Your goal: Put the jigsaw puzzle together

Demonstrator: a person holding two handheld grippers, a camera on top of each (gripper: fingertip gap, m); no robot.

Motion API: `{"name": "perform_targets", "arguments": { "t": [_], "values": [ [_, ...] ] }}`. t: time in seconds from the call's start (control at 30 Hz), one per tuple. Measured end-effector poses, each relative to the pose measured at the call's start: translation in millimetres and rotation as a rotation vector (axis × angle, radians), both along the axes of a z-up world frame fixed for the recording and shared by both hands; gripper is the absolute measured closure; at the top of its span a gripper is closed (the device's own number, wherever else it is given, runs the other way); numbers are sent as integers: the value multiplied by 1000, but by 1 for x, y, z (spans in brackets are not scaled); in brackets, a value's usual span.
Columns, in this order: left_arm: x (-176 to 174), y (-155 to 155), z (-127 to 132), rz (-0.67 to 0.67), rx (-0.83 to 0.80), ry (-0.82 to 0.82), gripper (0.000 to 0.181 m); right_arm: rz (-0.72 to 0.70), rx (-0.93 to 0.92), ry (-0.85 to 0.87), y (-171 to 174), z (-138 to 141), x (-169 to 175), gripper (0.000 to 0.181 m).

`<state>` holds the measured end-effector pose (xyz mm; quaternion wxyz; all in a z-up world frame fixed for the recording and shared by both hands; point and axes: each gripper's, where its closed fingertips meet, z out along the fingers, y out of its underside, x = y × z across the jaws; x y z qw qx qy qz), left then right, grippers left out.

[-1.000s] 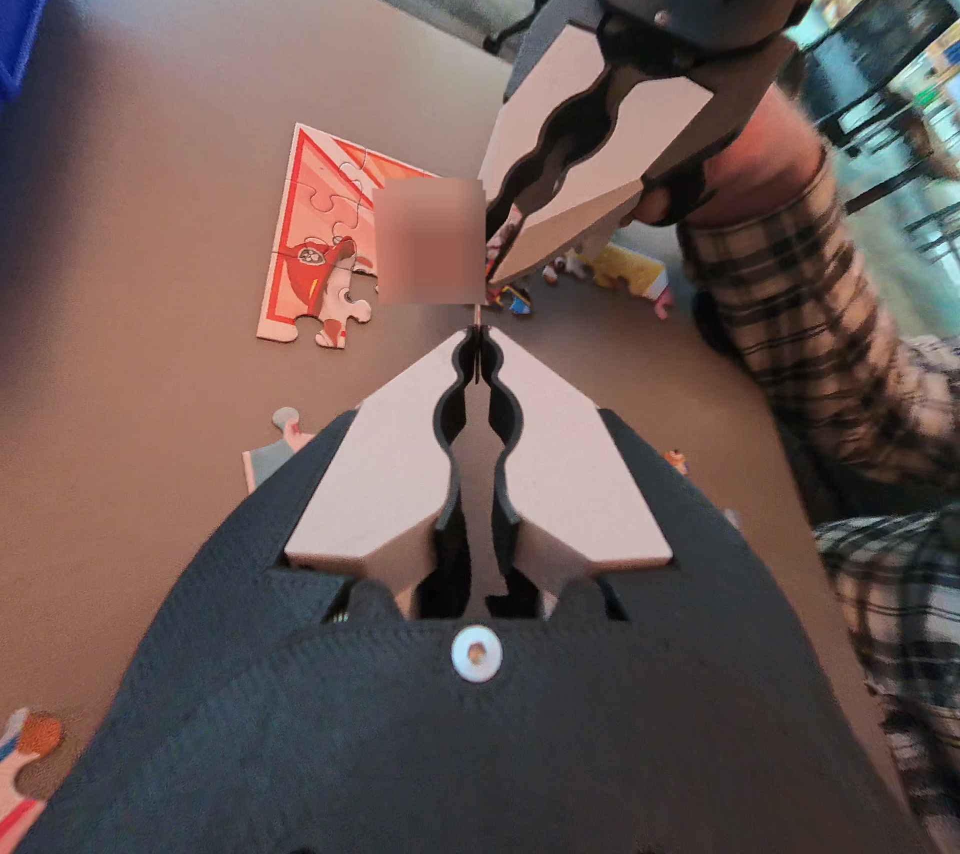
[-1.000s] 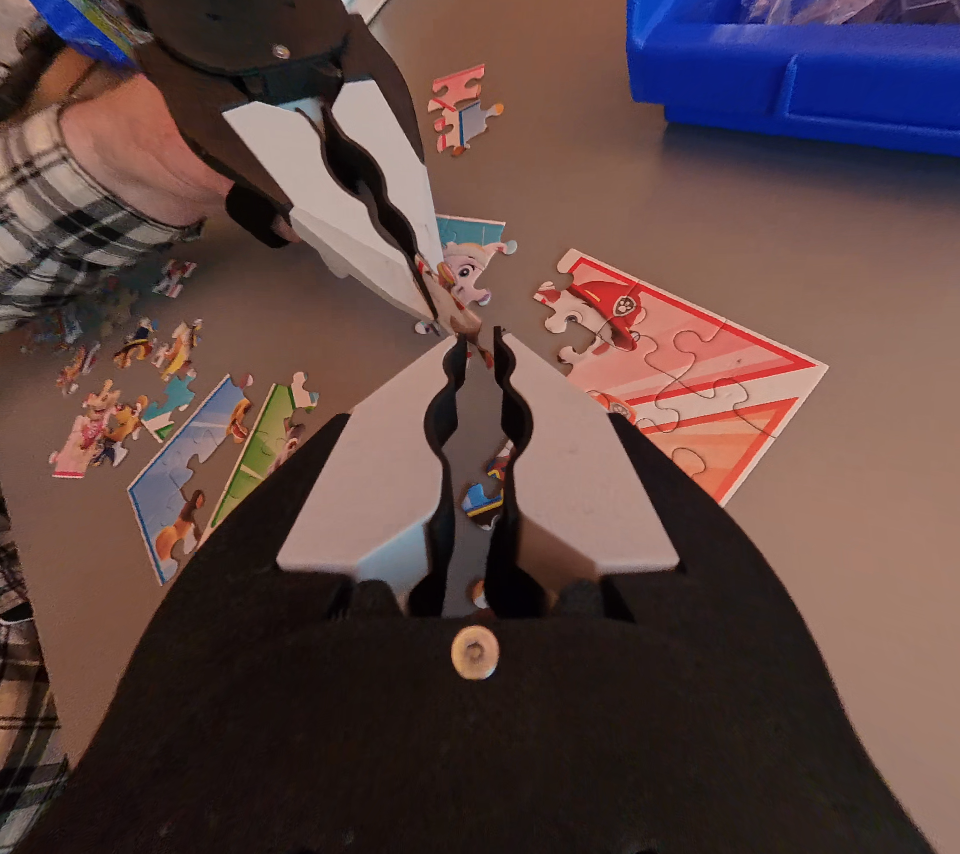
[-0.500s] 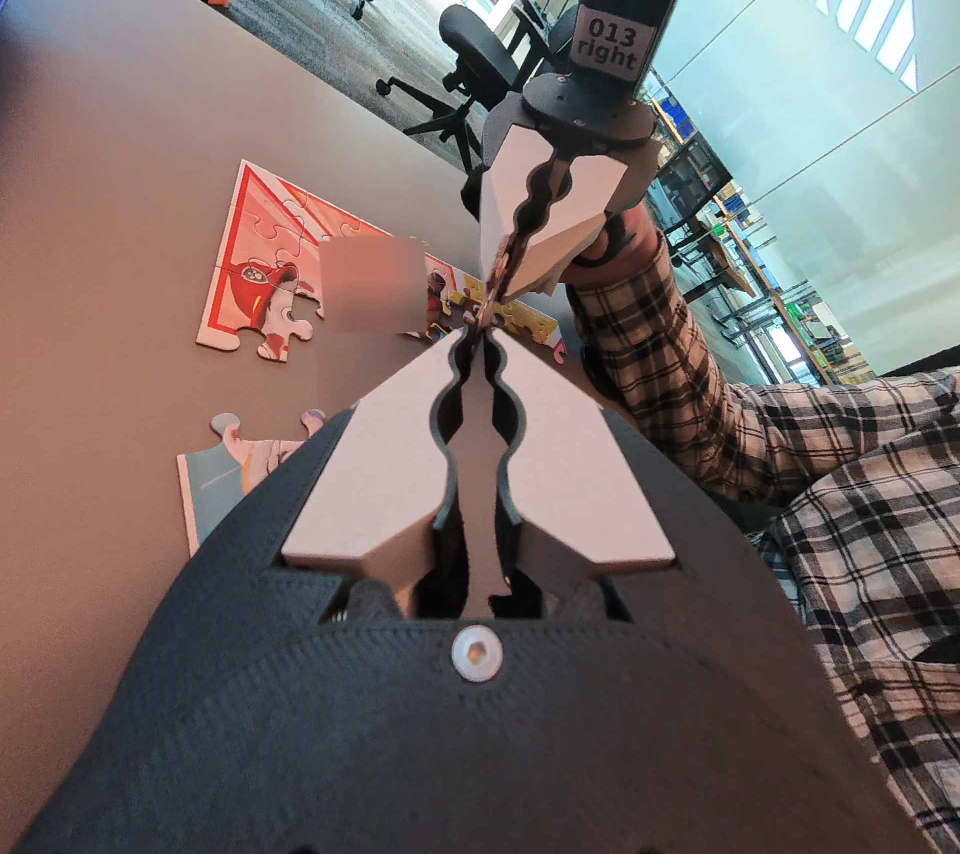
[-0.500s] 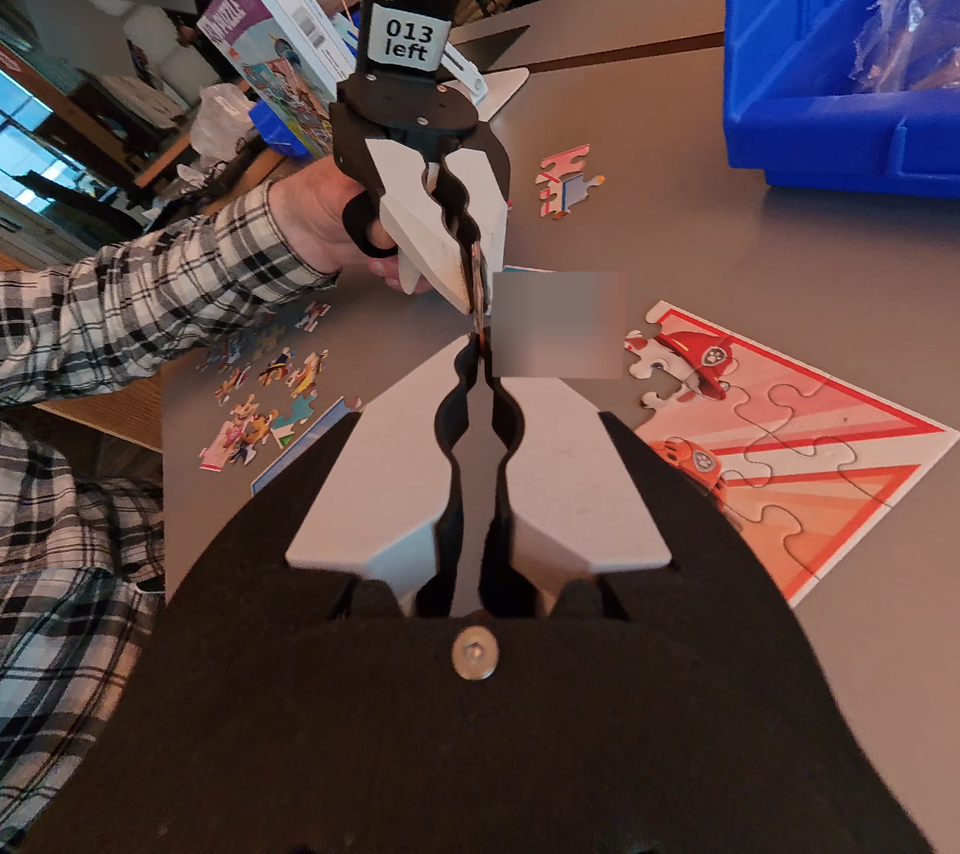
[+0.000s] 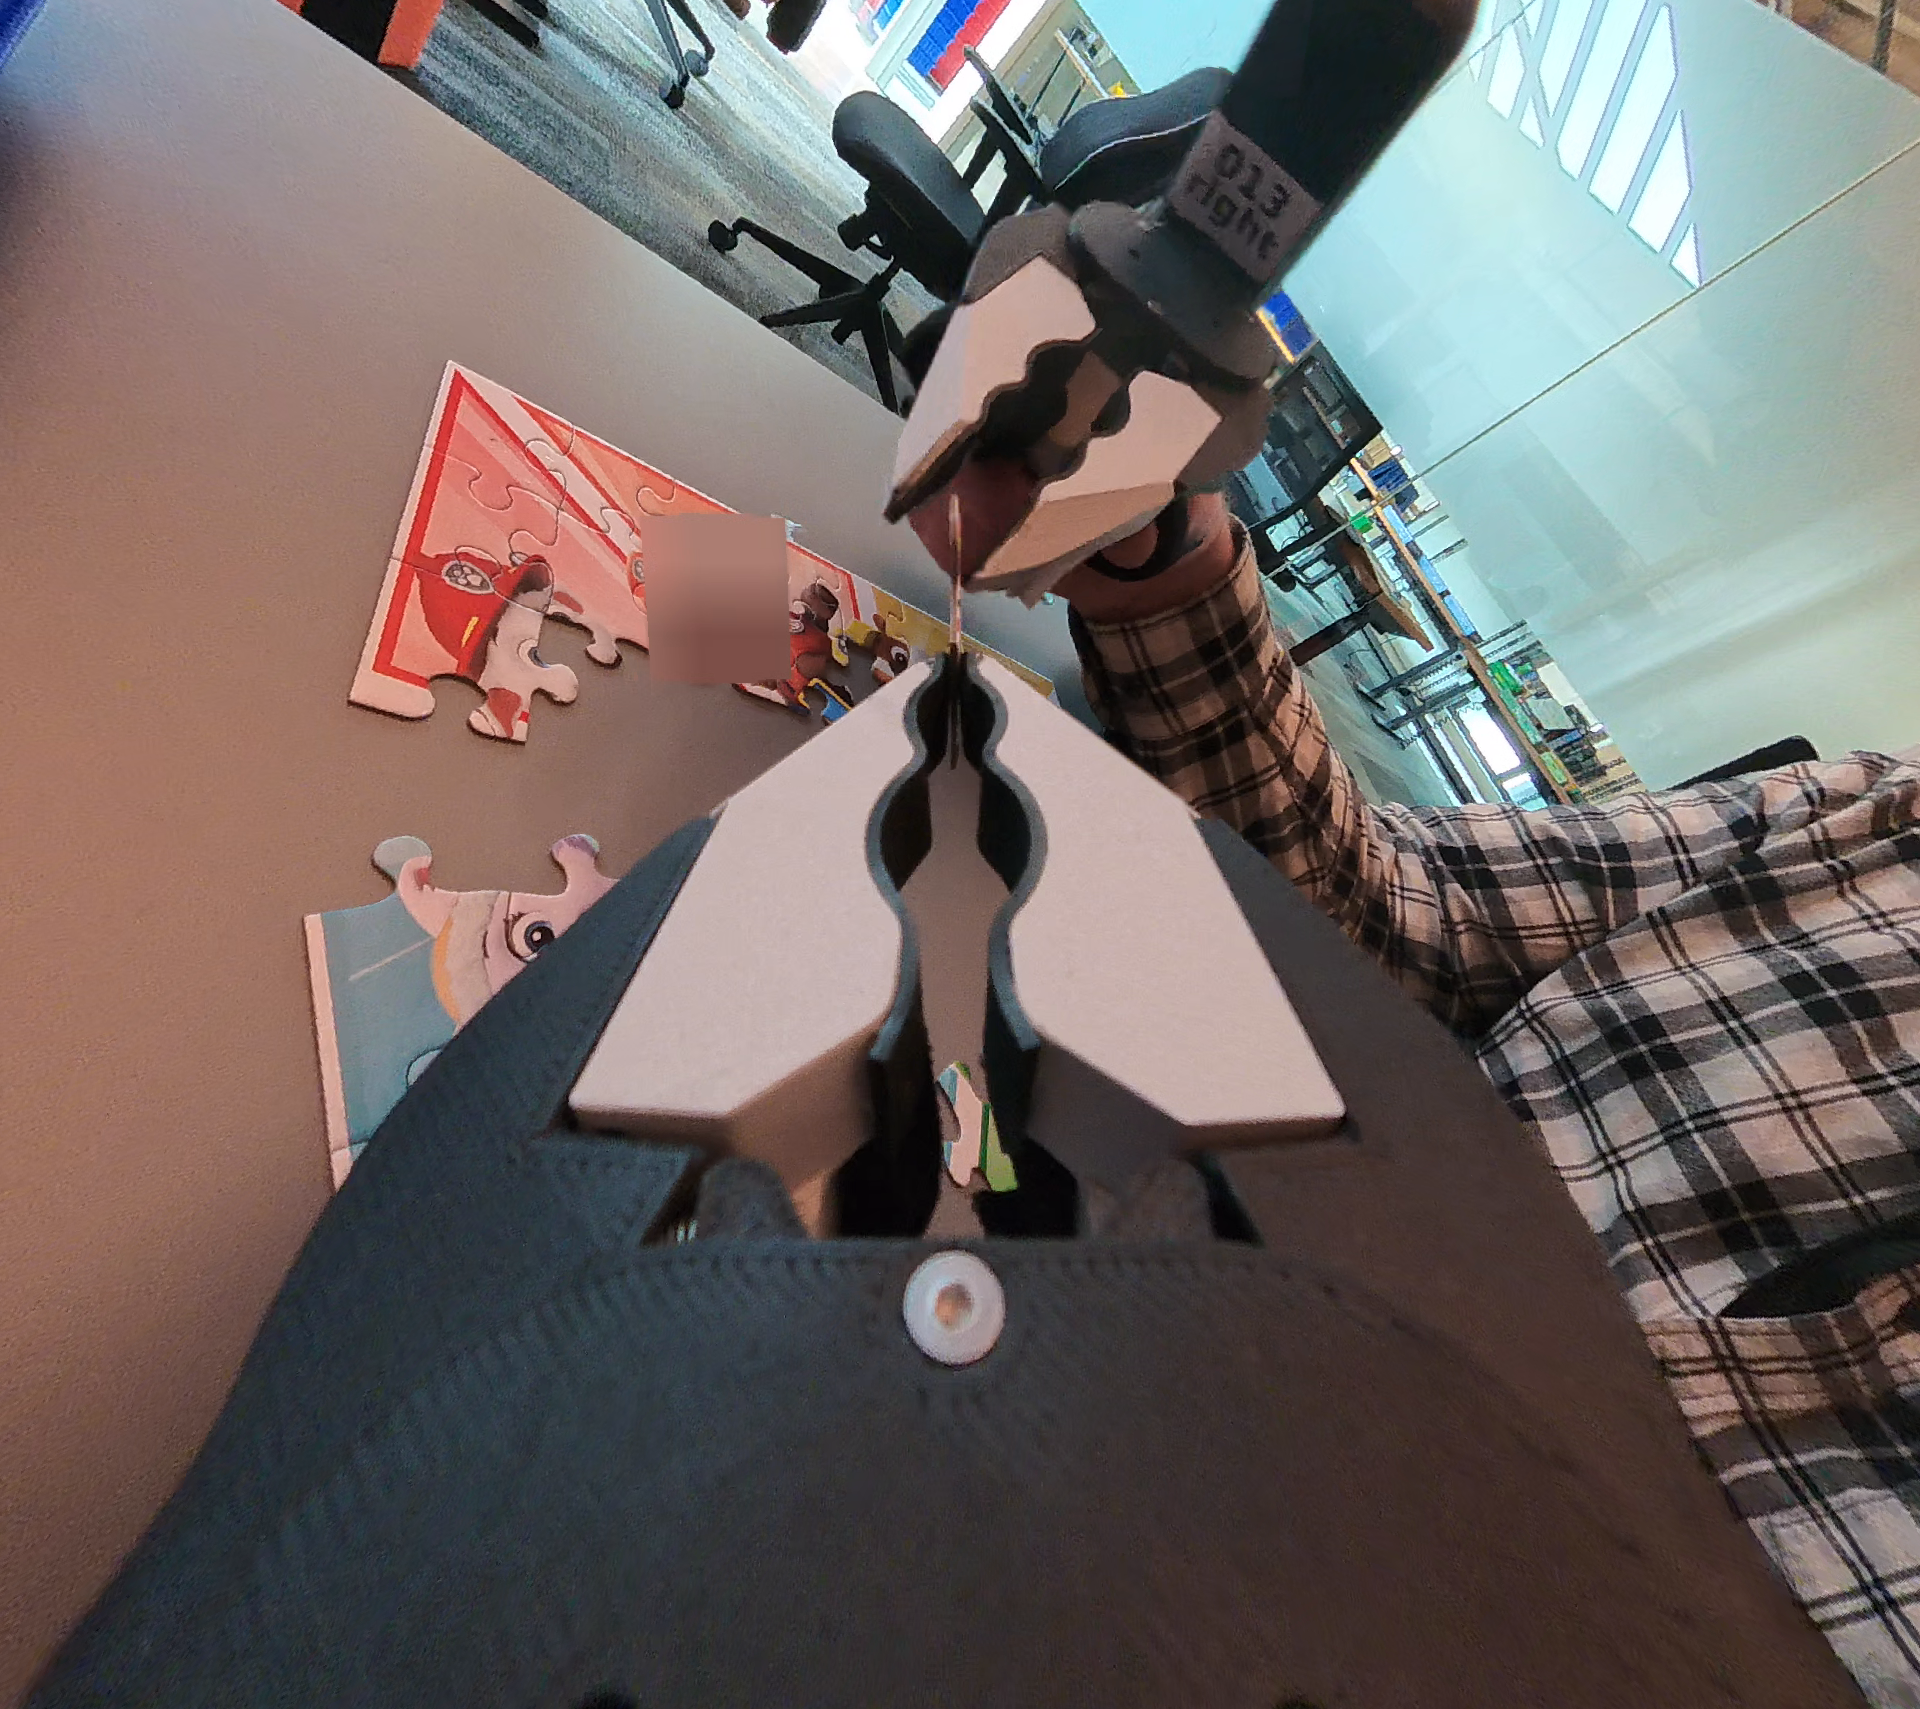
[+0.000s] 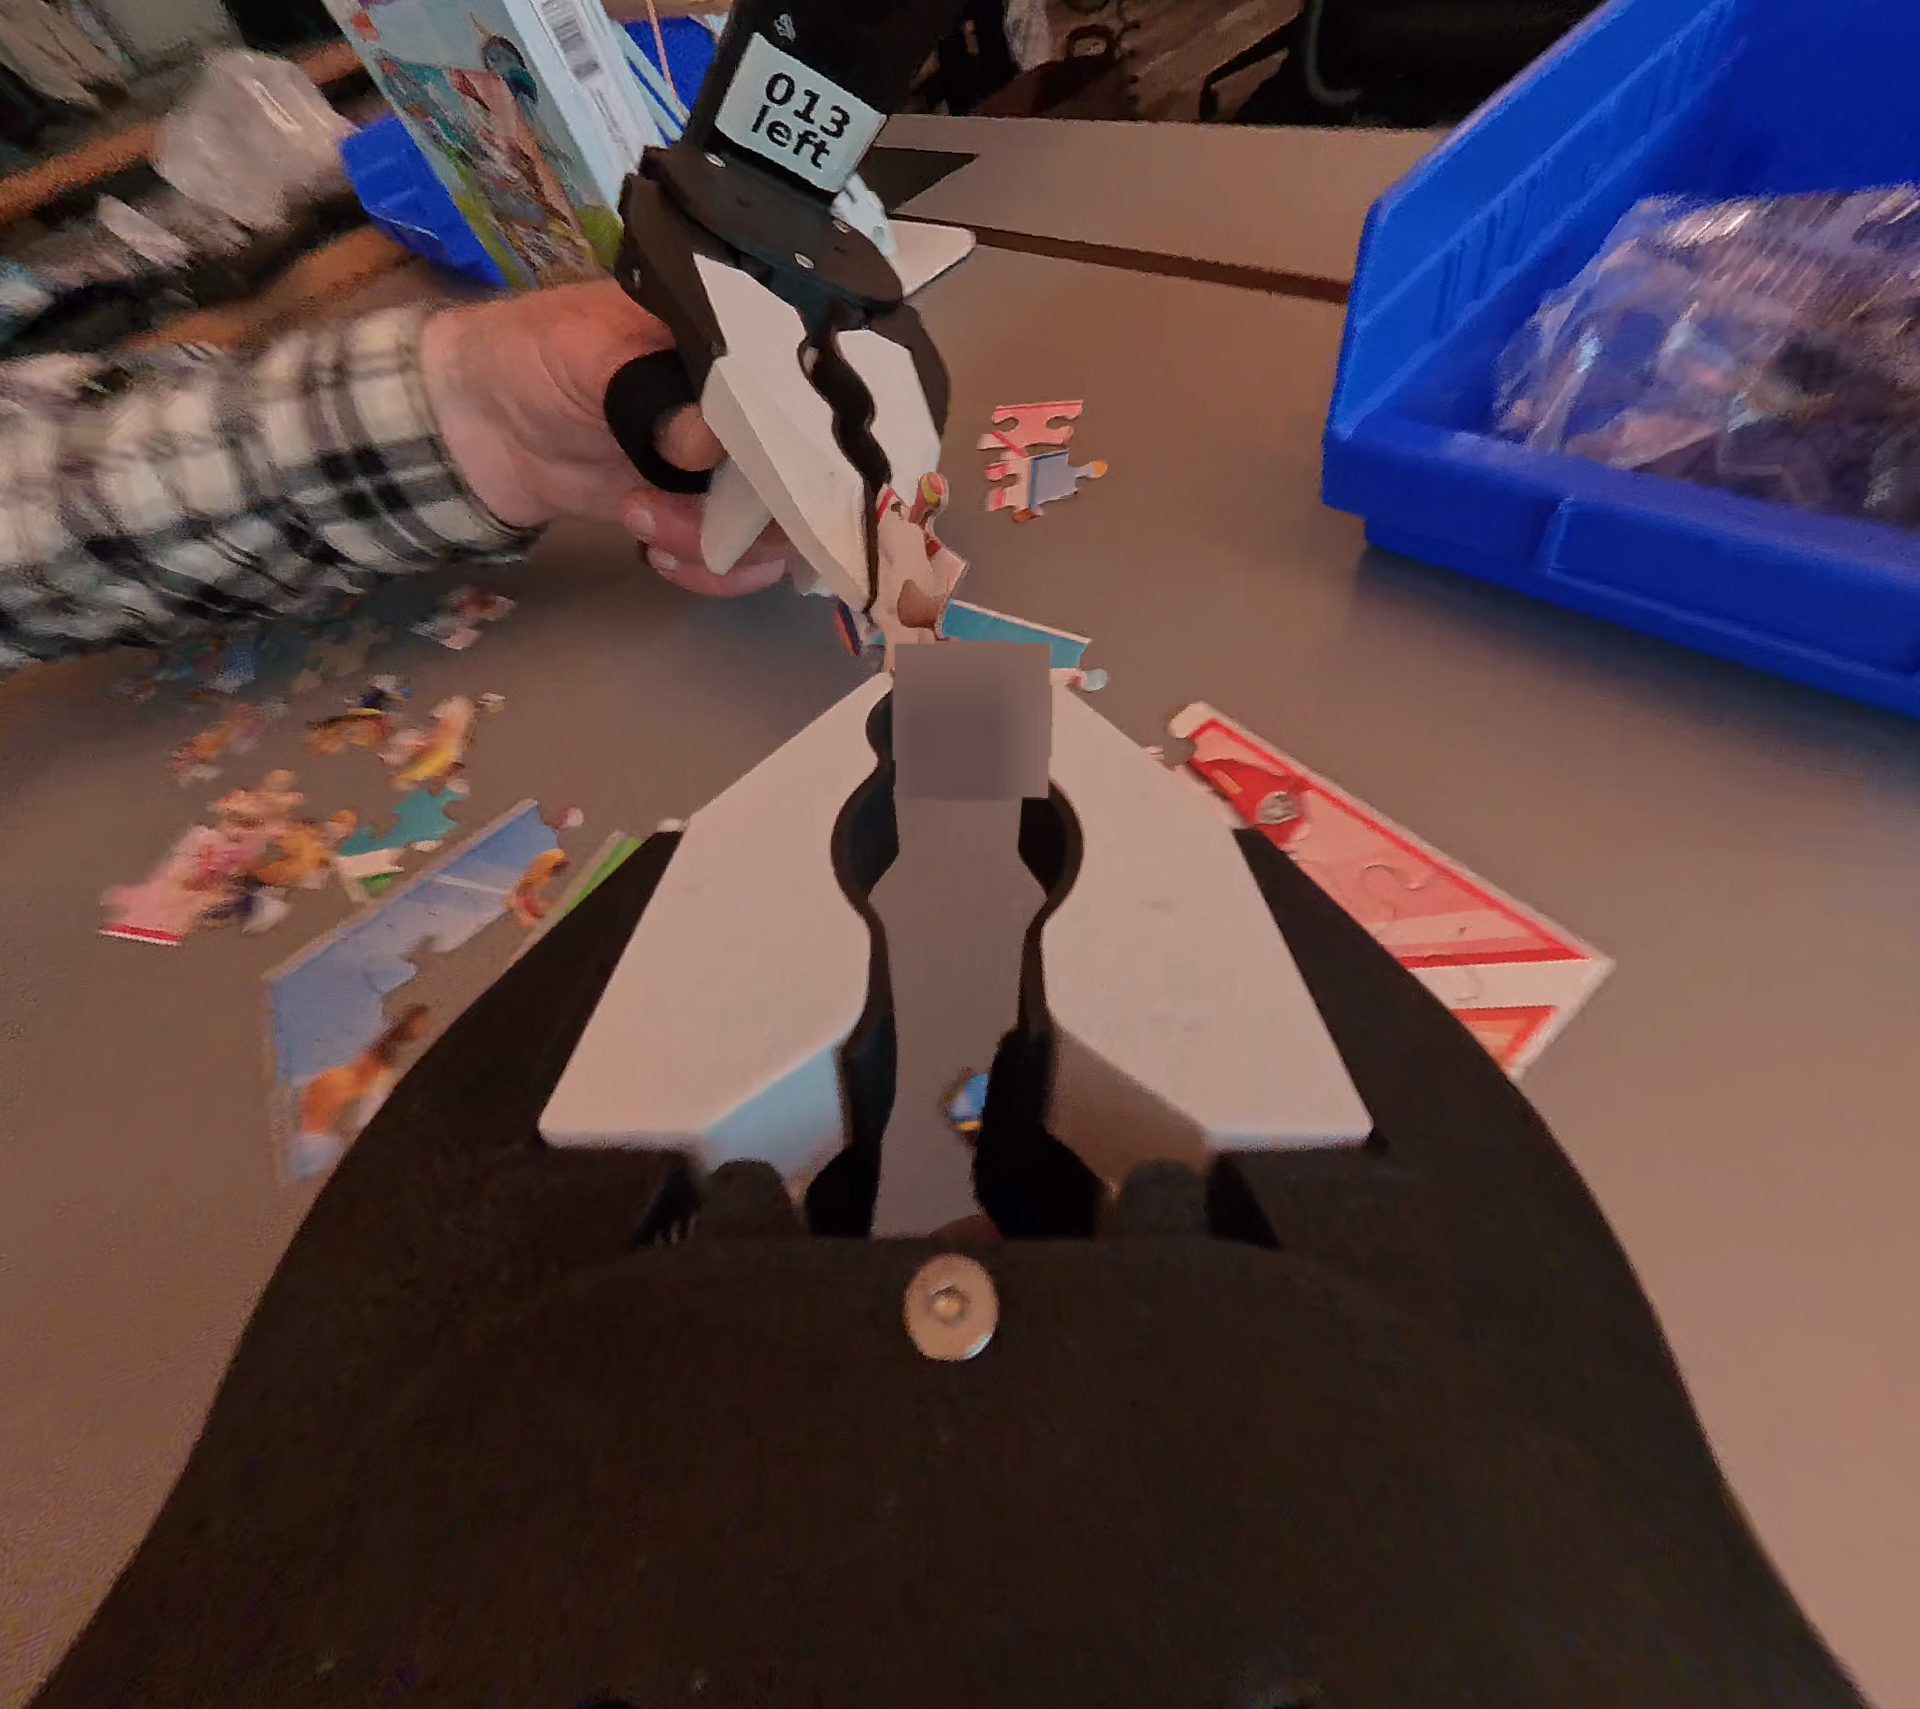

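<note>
My left gripper (image 5: 953, 667) is shut on one jigsaw piece (image 5: 952, 610), held edge-on above the table; in the right wrist view the left gripper (image 6: 883, 594) shows with the piece (image 6: 914, 547) at its tips. My right gripper (image 5: 945, 542) faces it with jaws apart on either side of the piece's far end. In its own view the right gripper (image 6: 966, 693) is open, its tips behind a blurred patch. An assembled red section (image 5: 488, 537) (image 6: 1392, 890) lies flat on the table. A light-blue section (image 5: 416, 963) lies nearer the left gripper.
A blue bin (image 6: 1621, 454) with plastic bags stands at the right. A puzzle box (image 6: 488, 49) stands behind the left hand. Loose pieces (image 6: 312, 786), blue and green sections (image 6: 416, 921) and a small pink cluster (image 6: 1034, 454) lie on the grey table (image 6: 1195, 579). The tips of both grippers are at nearly the same place. My right gripper's tips are some 11 cm from the assembled red section (image 5: 488, 537).
Both grippers have lifted and tilted up from the table. The right gripper closed on the piece half a second ago and has now opened; the left gripper keeps the piece.
</note>
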<state>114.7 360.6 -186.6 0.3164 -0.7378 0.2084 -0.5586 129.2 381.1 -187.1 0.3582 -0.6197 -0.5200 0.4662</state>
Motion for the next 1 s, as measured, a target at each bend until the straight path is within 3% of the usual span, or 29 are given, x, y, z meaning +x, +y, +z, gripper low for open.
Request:
{"name": "perform_targets", "arguments": {
  "t": [0.17,0.37,0.5,0.63,1.0],
  "values": [
    [-5,1,-1,10,-25,3,181,-53,392,-56,2,3,-3,167],
    [-7,2,-3,1,-43,38,181,-89,682,-191,4,-4,-8,169],
    [-5,2,-2,-6,-46,55,181,-80,764,-244,3,-10,-11,164],
    [-3,2,-6,-8,-55,68,181,-98,793,-256,5,-9,-10,173],
    [-4,10,-15,18,-57,95,179,-101,725,-285,12,-20,-6,174]
  ]
}}
